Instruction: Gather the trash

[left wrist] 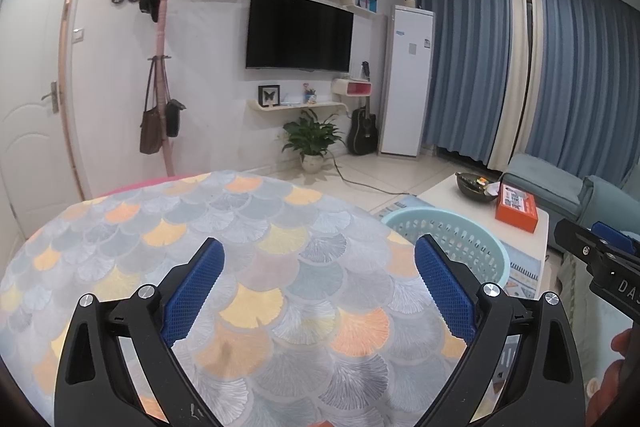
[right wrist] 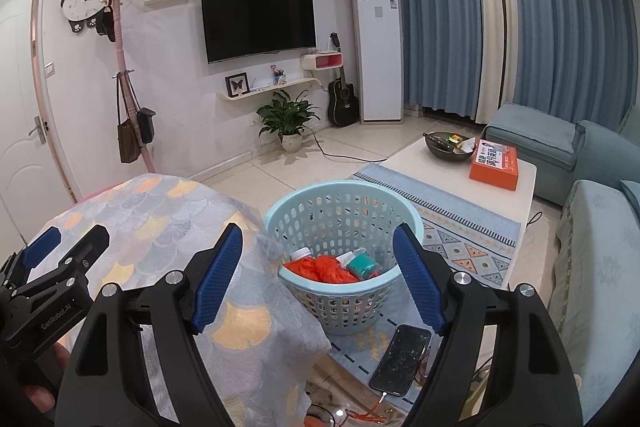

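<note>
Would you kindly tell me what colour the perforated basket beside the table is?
Light blue basket; the right wrist view shows it best.

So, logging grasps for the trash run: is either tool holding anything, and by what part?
Nothing is held. The left tool and right tool both stand open and empty; trash lies in the basket.
</note>
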`<action>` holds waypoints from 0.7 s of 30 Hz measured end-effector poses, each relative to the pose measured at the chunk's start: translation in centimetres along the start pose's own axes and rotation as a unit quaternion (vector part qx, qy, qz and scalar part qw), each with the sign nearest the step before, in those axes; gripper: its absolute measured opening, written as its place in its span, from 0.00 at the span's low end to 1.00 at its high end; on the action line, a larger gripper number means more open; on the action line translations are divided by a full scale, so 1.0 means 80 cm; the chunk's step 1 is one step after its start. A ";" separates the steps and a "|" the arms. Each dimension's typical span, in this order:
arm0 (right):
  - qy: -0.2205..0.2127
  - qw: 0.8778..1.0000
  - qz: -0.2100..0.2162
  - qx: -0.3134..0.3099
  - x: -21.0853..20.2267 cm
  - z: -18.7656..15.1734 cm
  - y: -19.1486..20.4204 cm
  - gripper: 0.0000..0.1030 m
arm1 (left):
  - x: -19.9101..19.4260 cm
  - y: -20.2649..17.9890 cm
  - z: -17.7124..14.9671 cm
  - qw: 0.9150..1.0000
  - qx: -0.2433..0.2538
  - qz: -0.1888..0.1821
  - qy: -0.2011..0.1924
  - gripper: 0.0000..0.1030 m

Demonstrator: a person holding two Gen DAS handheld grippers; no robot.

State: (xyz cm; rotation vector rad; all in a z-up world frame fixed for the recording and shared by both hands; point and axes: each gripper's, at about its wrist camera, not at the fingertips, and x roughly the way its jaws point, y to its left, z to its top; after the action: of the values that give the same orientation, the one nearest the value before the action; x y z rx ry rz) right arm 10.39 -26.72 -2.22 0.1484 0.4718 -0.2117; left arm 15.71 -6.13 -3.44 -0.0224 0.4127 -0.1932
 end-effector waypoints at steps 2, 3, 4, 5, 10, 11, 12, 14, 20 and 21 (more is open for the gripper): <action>0.000 1.000 -0.001 0.000 0.000 0.000 0.001 0.72 | 0.000 0.000 0.000 1.000 0.000 0.000 0.000 0.91; 0.000 1.000 -0.001 -0.001 0.000 -0.001 0.002 0.72 | 0.000 0.000 0.000 1.000 0.000 -0.002 0.000 0.91; 0.000 1.000 -0.001 -0.001 0.000 -0.001 0.002 0.72 | 0.001 0.001 0.000 1.000 0.000 -0.004 0.002 0.91; 0.000 1.000 0.000 -0.002 0.000 0.001 0.001 0.72 | 0.001 0.001 0.000 1.000 -0.001 -0.007 0.004 0.91; 0.000 1.000 0.001 -0.004 0.000 0.003 0.000 0.72 | 0.002 0.002 -0.001 1.000 0.000 -0.008 0.003 0.91; 0.001 1.000 0.001 -0.004 0.001 0.003 0.000 0.72 | 0.002 0.002 0.000 1.000 0.000 -0.008 0.004 0.91; 0.001 1.000 0.001 -0.004 0.000 0.003 0.000 0.72 | 0.002 0.002 -0.001 1.000 0.000 -0.007 0.004 0.91; 0.001 1.000 0.001 -0.004 0.000 0.003 -0.001 0.72 | 0.002 0.003 0.000 1.000 0.001 -0.008 0.004 0.91; 0.003 1.000 0.002 -0.003 0.002 0.004 -0.002 0.72 | 0.001 0.001 0.000 1.000 0.005 -0.005 0.002 0.91; 0.004 1.000 0.002 -0.003 0.002 0.004 -0.002 0.72 | -0.001 0.001 0.002 1.000 0.005 -0.005 0.002 0.91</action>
State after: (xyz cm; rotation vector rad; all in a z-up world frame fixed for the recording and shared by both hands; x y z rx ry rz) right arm 10.66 -26.96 -2.04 0.1437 0.4794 -0.2060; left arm 15.73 -6.06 -3.30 -0.0136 0.4149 -0.2044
